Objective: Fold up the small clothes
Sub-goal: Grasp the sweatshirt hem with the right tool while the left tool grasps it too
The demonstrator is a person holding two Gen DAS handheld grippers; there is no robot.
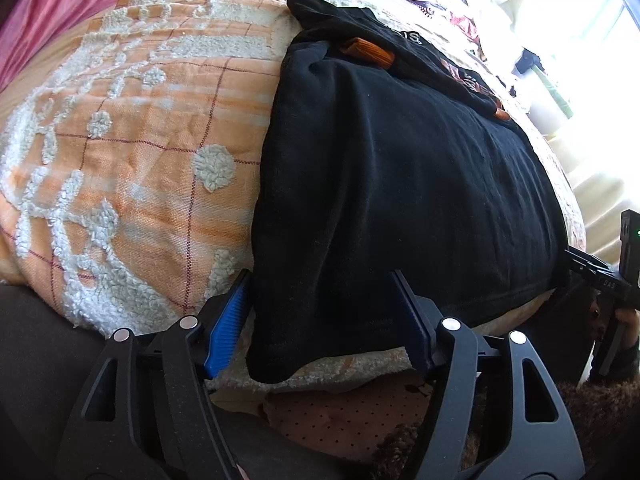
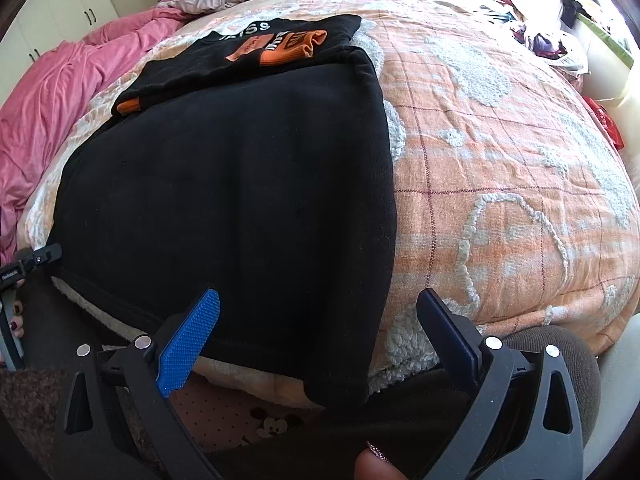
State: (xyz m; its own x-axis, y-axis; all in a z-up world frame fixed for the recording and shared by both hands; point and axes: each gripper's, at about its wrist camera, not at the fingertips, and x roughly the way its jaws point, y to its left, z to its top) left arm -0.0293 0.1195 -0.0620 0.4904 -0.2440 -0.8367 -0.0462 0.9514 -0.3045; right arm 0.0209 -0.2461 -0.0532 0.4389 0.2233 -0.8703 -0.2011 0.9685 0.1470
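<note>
Left gripper (image 1: pixel 322 320) spread wide, right gripper (image 2: pixel 318 330) likewise; both straddle near hem corners of black garment (image 2: pixel 224 184), grasping nothing. Sleeves folded in ahead; lengthwise fold apparently remains.

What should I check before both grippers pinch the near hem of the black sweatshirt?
1. Left gripper open, fingers astride the near left corner: ok.
2. Right gripper open, near right corner between its fingers: ok.
3. Black fleece sweatshirt with orange cuffs spread flat on the orange checked tufted blanket: ok.
4. Sleeves folded in, orange cuffs lying on the body: ok.
5. Hem hangs over the bed edge, free to pinch: ok.
6. Only sweatshirt layers, no blanket, between the pads: cannot tell.
</note>
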